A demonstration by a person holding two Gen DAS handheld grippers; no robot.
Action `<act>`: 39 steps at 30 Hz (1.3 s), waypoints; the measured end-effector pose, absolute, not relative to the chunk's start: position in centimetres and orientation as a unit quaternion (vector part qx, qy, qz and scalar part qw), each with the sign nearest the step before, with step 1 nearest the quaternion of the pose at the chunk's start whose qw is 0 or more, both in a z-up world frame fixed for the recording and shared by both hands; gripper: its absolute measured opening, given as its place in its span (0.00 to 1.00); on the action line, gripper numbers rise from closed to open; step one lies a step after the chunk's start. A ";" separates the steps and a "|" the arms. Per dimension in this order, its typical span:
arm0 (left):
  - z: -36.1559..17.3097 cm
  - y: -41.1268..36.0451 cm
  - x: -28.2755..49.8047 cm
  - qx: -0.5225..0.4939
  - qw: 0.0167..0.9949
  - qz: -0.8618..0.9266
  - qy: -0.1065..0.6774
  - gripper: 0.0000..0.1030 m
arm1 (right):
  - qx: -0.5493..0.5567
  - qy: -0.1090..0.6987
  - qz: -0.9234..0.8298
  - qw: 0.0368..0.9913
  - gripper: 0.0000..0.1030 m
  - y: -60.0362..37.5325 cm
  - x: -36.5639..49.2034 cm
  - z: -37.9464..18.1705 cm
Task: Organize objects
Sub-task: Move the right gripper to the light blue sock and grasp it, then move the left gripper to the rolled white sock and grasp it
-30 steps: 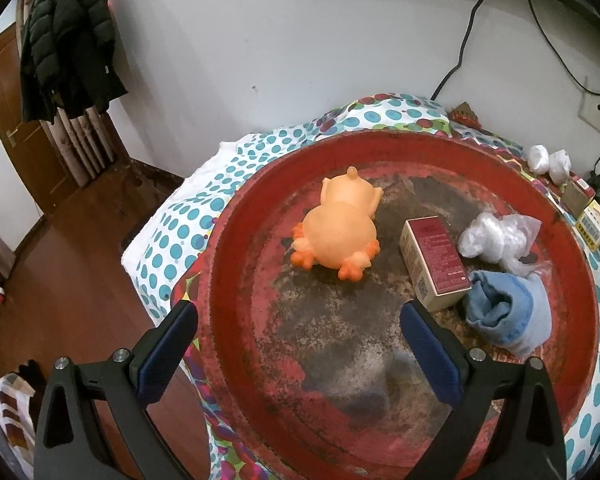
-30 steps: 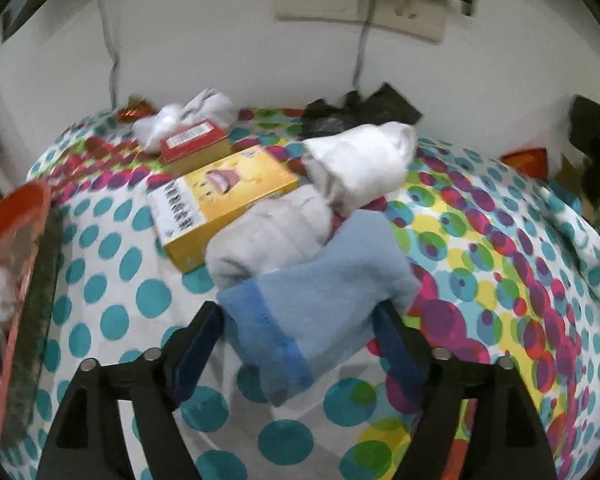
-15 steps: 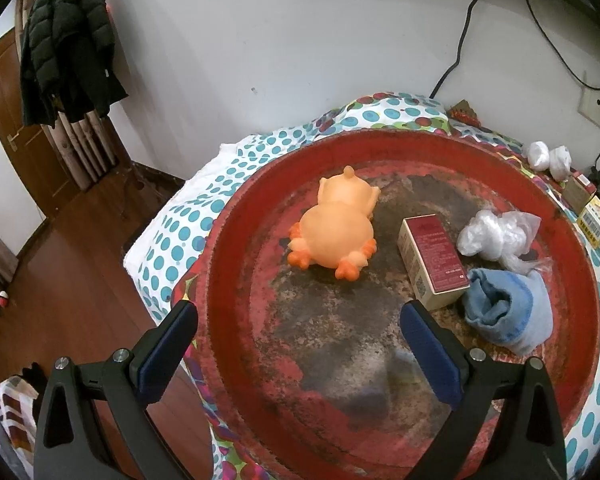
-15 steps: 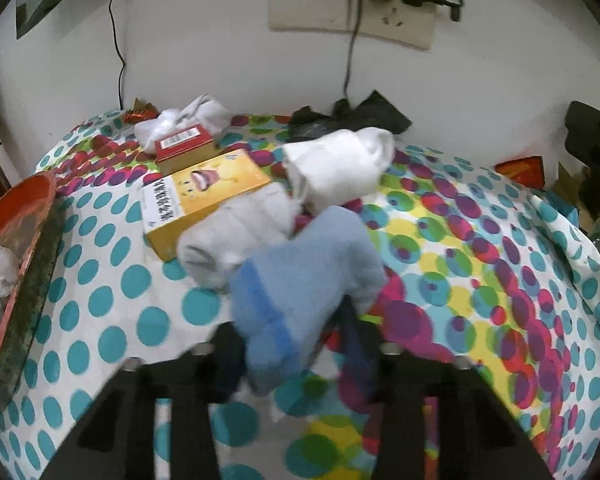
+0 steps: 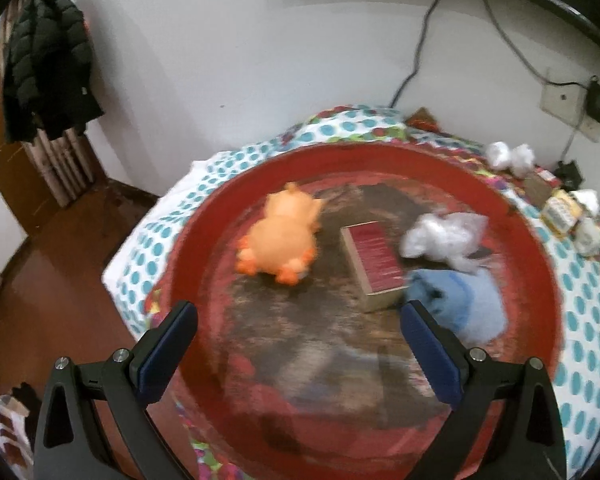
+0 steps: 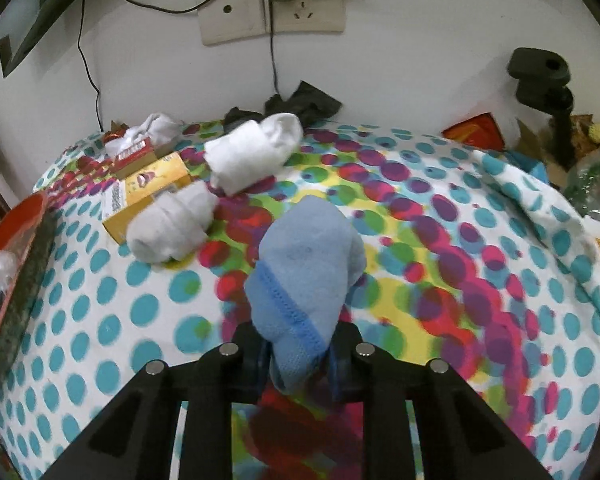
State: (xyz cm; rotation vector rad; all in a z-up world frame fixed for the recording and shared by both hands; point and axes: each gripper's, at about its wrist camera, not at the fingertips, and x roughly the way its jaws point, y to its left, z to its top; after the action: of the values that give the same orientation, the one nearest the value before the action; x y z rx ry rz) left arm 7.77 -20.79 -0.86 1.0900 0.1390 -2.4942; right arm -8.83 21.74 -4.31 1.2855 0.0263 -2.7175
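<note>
In the right wrist view my right gripper (image 6: 298, 364) is shut on a rolled light-blue sock (image 6: 306, 268), lifted off the dotted cloth (image 6: 100, 320). A grey sock roll (image 6: 172, 226), a white sock roll (image 6: 254, 152) and a yellow box (image 6: 148, 190) lie further back on the left. In the left wrist view my left gripper (image 5: 298, 344) stands open above the round red tray (image 5: 540, 264) with nothing between its fingers. The tray holds an orange toy duck (image 5: 282, 240), a dark-red box (image 5: 376, 258), a crumpled clear bag (image 5: 444, 236) and a second blue sock (image 5: 464, 302).
The red tray's edge (image 6: 20, 216) shows at the left of the right wrist view. A wall socket with plugs and cables (image 6: 276, 4) sits behind the table. A black stand (image 6: 540, 80) and bags crowd the right side. A small red box (image 6: 134, 152) and white socks (image 6: 152, 128) lie at the back left.
My right gripper has closed on the light-blue sock and drawn it away from the grey roll toward the right. The left gripper's view has shifted slightly rightward over the tray.
</note>
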 end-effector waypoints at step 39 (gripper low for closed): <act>-2.1 7.0 -8.9 0.437 -0.177 -0.881 -0.032 1.00 | 0.428 0.044 -0.900 0.071 0.24 29.2 -5.4 -4.4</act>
State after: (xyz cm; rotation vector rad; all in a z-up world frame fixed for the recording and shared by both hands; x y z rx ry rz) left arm -8.88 7.04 -2.10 1.5525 -0.1141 -3.1310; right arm -5.42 29.17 -4.38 1.2880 0.1313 -2.7051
